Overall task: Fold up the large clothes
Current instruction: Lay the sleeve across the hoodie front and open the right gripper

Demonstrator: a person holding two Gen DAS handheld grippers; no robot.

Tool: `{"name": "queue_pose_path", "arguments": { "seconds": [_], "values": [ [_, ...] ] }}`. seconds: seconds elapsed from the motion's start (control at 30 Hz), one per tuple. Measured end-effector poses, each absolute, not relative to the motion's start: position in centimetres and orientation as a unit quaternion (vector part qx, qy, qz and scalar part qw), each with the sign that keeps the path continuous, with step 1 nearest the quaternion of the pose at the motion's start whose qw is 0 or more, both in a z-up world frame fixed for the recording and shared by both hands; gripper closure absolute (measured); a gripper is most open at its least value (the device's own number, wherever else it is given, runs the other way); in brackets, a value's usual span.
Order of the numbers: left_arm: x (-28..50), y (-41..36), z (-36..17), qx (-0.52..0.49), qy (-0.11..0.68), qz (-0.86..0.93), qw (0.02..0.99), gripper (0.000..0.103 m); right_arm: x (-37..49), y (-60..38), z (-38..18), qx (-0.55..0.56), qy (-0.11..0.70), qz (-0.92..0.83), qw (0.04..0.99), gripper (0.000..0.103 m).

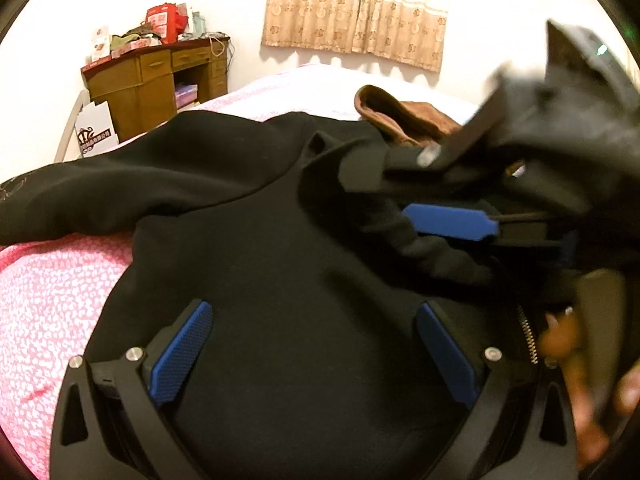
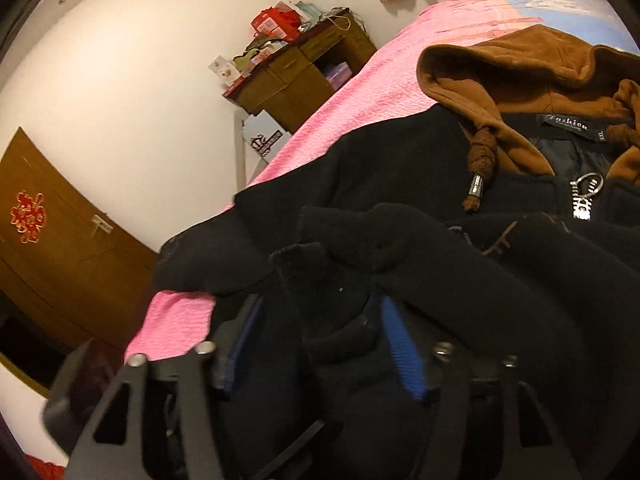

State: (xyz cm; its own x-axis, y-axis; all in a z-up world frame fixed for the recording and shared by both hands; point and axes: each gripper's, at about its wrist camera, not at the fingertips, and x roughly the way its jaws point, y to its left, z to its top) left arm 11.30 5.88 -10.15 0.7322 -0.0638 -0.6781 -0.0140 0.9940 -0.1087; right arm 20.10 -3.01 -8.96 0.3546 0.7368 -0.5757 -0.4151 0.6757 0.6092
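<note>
A black zip jacket [image 1: 256,256] with a brown hood [image 1: 400,116] lies on the pink bed. My left gripper [image 1: 316,344] is open, its blue pads spread just above the jacket body. My right gripper [image 1: 404,216] comes in from the right in the left wrist view and holds a black sleeve cuff [image 1: 424,248]. In the right wrist view the right gripper [image 2: 324,340] is shut on the sleeve cuff [image 2: 320,280], lifted over the jacket [image 2: 500,280]. The hood [image 2: 520,64], neck label and zipper pull [image 2: 584,196] lie beyond.
The pink patterned bedcover [image 1: 48,304] shows left of the jacket. A wooden desk [image 1: 152,80] piled with boxes stands by the far wall, a white paper bag [image 1: 94,128] beside it. A curtain [image 1: 356,8] hangs behind. A wooden door [image 2: 60,232] is at the left.
</note>
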Motion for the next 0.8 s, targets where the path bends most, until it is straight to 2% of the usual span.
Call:
{"name": "queue_pose_path", "arguments": {
  "seconds": [0.07,0.17,0.33,0.37,0.47,0.6,0.8],
  "values": [
    [11.3,6.0,-10.1,-0.055,0.366,-0.014,0.929,0.000,18.9,-3.4,-7.6,0.202,0.434,0.389,0.787,0.036],
    [11.3,6.0,-10.1,-0.054,0.366,-0.014,0.929,0.000,15.9,-6.1,-4.0,0.209,0.365,0.378,0.825,0.037],
    [11.3,6.0,-10.1,-0.053,0.368,-0.014,0.928,0.000,12.3,-12.6,-1.8,0.100,0.315,0.152,0.931,0.037],
    [11.3,6.0,-10.1,-0.052,0.369,-0.013,0.928,0.000,12.1,-13.9,-2.0,0.086,0.315,0.118,0.938,0.037],
    [11.3,5.8,-10.0,-0.045,0.377,-0.010,0.925,0.000,11.5,-18.6,-3.7,0.110,0.332,0.046,0.936,0.048],
    [11.1,5.2,-8.8,-0.016,0.387,0.000,0.922,0.000,11.2,-21.9,-7.7,0.130,0.388,0.031,0.912,0.049],
    [14.4,4.6,-4.6,-0.052,0.385,-0.001,0.921,0.000,9.8,-20.9,-9.1,0.106,0.383,0.040,0.917,0.049]
  ]
}}
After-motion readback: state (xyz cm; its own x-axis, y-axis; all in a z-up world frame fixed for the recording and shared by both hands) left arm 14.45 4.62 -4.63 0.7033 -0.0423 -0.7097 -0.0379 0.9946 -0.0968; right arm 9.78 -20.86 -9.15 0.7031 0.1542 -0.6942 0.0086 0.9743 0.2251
